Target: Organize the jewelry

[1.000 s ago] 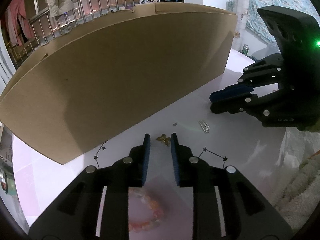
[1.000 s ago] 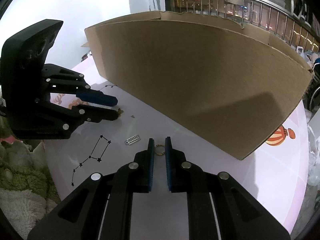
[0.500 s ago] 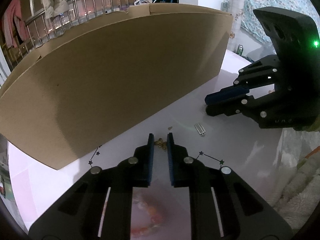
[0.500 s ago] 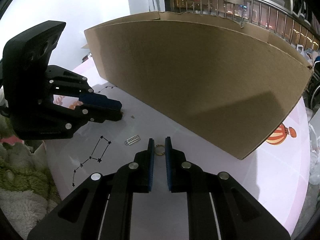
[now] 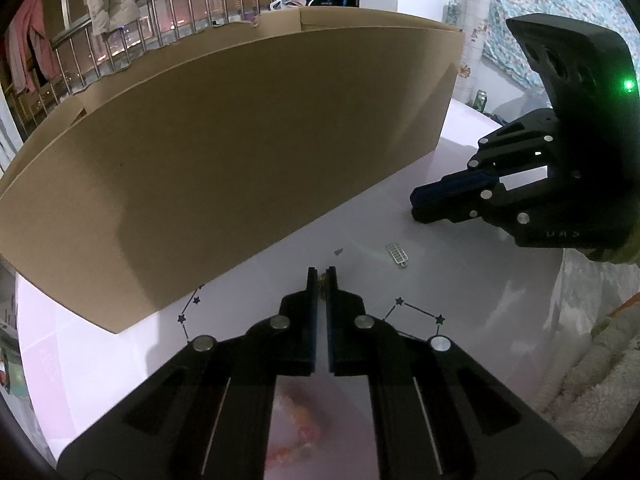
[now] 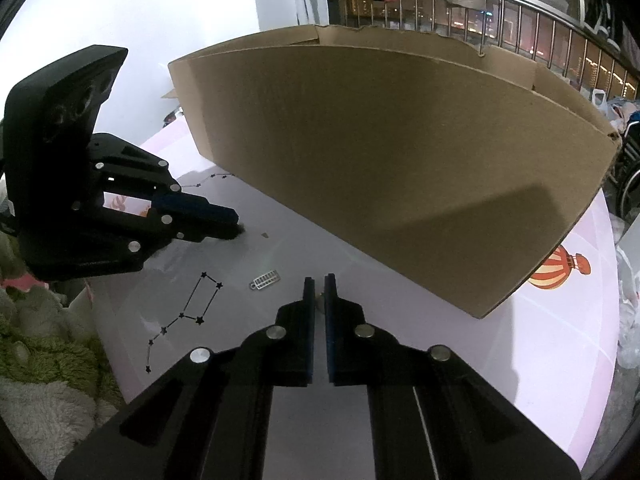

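In the left wrist view my left gripper (image 5: 321,274) is closing its jaws tight on a small gold charm (image 5: 321,278) that rests on the pale table (image 5: 460,280). My right gripper (image 6: 319,282) closes likewise on a thin gold ring (image 6: 320,299), which barely shows between the blue pads. A silver rectangular charm (image 5: 397,254) (image 6: 265,280) lies loose between the two grippers. A tiny dark piece (image 5: 339,251) (image 6: 264,234) sits beyond it. A pink bead bracelet (image 5: 298,420) shows blurred under my left gripper.
A long cardboard box (image 5: 224,160) (image 6: 400,160) stands just behind the jewelry across the table. A fuzzy blanket (image 5: 592,380) (image 6: 40,360) borders the table's near side. Constellation prints (image 6: 192,304) and a balloon print (image 6: 560,268) mark the tabletop.
Both grippers have narrowed: the left from a clear gap around the gold charm to nearly touching pads, the right a little tighter on the ring. Neither hand has shifted.
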The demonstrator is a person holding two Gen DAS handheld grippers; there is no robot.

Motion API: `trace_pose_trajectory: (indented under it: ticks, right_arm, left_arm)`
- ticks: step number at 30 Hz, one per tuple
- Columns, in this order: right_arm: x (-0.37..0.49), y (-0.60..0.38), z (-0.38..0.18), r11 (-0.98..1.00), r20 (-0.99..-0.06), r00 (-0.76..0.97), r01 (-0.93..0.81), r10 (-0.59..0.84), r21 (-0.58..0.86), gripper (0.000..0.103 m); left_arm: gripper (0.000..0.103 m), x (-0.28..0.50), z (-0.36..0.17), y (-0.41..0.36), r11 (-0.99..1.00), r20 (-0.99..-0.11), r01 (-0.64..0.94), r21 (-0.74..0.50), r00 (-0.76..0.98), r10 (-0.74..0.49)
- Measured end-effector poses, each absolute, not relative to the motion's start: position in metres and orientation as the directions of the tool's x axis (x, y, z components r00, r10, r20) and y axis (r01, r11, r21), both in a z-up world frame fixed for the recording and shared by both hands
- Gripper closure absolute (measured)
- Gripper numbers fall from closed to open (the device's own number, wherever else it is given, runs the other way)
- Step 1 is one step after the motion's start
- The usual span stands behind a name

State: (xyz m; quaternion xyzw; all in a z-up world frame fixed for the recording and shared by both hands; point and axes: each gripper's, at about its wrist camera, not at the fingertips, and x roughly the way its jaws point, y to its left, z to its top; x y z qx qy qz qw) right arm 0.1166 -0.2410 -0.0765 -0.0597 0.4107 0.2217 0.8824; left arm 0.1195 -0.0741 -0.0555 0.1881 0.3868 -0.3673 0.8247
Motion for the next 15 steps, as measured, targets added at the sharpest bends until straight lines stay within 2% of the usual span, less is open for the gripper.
trace_pose_trajectory:
  ticks: [8, 15]
  right_arm:
    - [0.112, -0.249, -0.070, 0.902, -0.739, 0.577, -0.420, 0.349, 0.099, 0.098]
    - [0.112, -0.252, -0.071, 0.910, -0.736, 0.580, -0.396, 0.350, 0.121, 0.098]
  left_arm:
    - [0.100, 0.115, -0.049, -0.072, 0.661, -0.769, 0.749, 0.035, 0.443, -0.461]
    - [0.100, 0.123, -0.056, -0.075, 0.684, -0.788, 0.729, -0.015, 0.412, -0.457]
